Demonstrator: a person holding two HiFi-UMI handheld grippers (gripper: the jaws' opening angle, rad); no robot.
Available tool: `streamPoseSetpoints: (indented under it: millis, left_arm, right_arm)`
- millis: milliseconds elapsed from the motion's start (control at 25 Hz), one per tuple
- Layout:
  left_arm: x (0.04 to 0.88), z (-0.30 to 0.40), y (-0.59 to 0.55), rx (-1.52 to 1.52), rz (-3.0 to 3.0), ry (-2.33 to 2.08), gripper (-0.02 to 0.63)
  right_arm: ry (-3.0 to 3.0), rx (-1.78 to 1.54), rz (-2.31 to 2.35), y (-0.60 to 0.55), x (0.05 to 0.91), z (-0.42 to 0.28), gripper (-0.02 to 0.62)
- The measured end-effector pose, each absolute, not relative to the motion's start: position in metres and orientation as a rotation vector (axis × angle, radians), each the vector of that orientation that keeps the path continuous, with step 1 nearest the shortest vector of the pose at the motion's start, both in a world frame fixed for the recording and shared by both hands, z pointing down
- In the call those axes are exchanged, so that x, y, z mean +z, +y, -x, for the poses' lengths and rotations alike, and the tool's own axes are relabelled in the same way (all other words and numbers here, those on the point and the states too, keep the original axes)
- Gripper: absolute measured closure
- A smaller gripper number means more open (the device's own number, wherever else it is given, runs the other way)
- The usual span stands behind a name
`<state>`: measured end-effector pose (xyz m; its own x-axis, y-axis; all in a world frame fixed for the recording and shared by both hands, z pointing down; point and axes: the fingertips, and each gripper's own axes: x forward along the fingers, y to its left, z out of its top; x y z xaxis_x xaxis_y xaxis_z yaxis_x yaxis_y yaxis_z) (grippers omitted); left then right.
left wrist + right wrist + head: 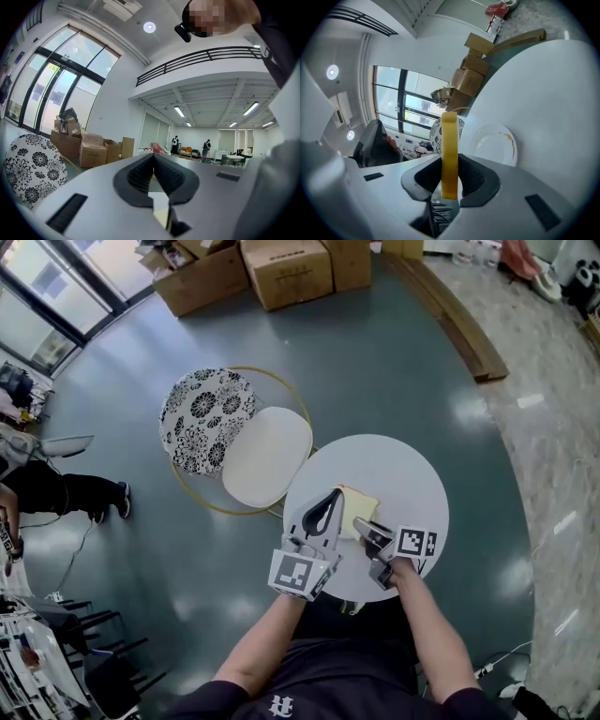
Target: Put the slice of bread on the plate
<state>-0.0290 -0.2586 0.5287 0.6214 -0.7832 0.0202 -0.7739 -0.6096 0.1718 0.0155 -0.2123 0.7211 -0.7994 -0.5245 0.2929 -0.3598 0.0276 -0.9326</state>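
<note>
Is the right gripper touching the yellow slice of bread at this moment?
Touching. In the right gripper view the right gripper has its jaws pressed on both flat faces of the yellow slice of bread, held on edge between them.

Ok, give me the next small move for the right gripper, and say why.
Probably ease the right gripper forward and down to bring the slice of bread over the plate. Its jaws clamp the slice edge-on, and the plate lies just ahead on the white table, the slice not yet on it.
</note>
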Motion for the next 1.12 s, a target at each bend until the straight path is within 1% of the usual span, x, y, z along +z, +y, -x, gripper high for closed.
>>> streamPoseSetpoints:
  millis: [400,680,1000,1120]
  left_arm:
    - [0.541,0.03,-0.264,-0.065,-2.659,-1.294,0.6]
    - [0.548,0.036,-0.265,-0.045,-2.636,-1.293,0.6]
    - [0.557,0.036,-0.264,-0.024,-2.636,-1.265,0.6]
    - [0.556,0.036,-0.266,-0.023,-2.64,-1.259,0.6]
  right_arm:
    - [2.039,-2.005,0.964,-0.214,0.755,-0.018,0.502]
    - [2.094,-2.069,1.149,-0.215,0.771,-0.018,0.5]
    - [2.184,-2.076,1.404,-0.206,0.79,-0.023,0.452]
    - [2.156,-2.07,1.47,-0.206,0.793,-0.027,0.421]
